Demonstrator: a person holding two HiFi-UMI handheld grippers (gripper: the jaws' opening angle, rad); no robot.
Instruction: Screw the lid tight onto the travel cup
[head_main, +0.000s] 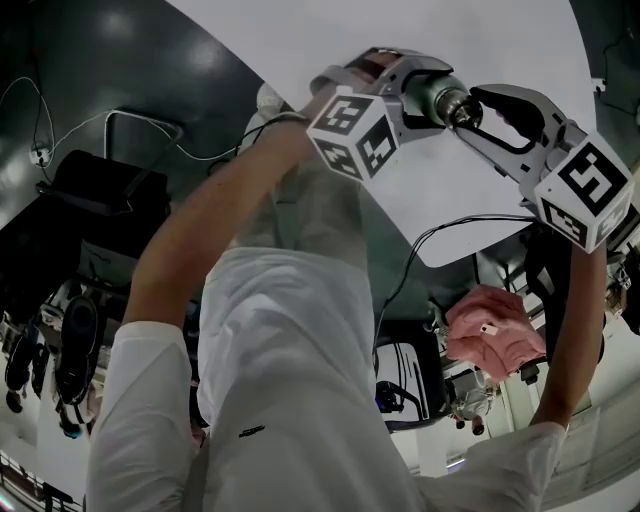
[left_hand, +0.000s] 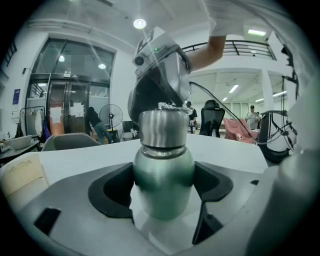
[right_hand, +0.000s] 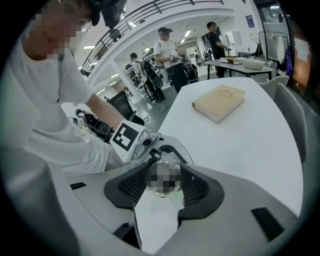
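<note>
Fingers (left_hand: 112, 192) of the left gripper (left_hand: 163, 200) clamp the body of the steel travel cup (left_hand: 162, 170), held over the white bench (left_hand: 225, 145), while fingers (right_hand: 197, 189) of the right gripper (right_hand: 164, 184) close on its lid (left_hand: 161, 129).

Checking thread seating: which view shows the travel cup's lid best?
Left gripper view: the lid stands side-on, clear, atop the travel cup. Right gripper view shows it blurred between the jaws; head view, only a sliver.
</note>
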